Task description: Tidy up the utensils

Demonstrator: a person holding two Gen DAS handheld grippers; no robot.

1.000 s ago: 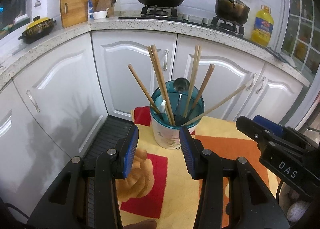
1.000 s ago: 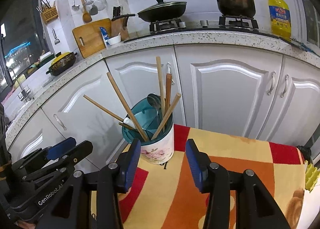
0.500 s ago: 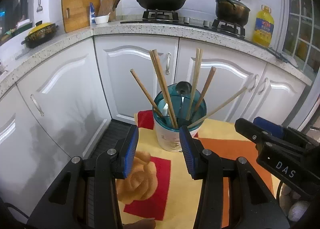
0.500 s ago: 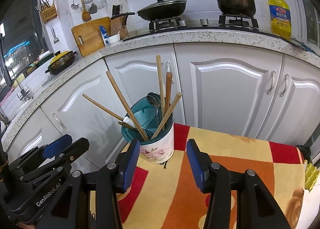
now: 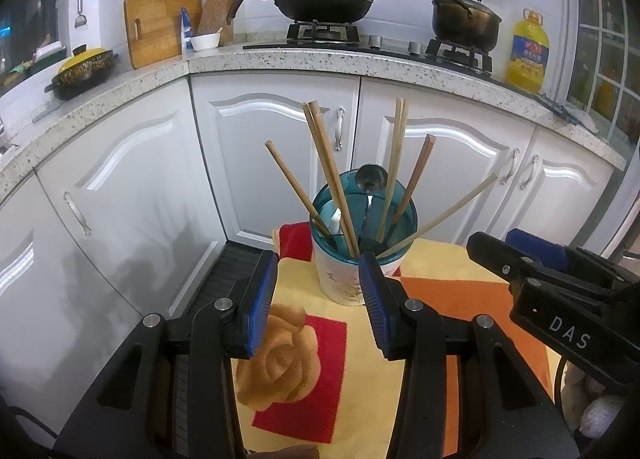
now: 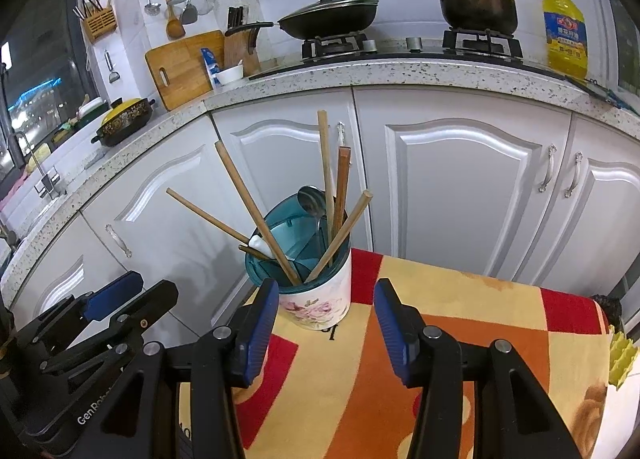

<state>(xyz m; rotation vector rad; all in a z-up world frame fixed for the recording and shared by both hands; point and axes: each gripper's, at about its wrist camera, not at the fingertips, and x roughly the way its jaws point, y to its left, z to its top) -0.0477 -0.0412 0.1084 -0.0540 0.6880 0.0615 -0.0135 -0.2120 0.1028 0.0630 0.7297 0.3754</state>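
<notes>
Both the left claw (image 5: 316, 299) and the right claw (image 6: 324, 323) are hanging apart and empty before the utensil holder (image 5: 356, 251). Steadying its floral cup with one claw while the other is pinching a single leaning chopstick (image 5: 438, 219) high up should be keeping the holder from tipping.

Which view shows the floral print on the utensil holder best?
The right wrist view: the utensil holder shows its pink floral print clearly between the fingers. In the left wrist view the holder is partly hidden by a finger, its print faint.
</notes>
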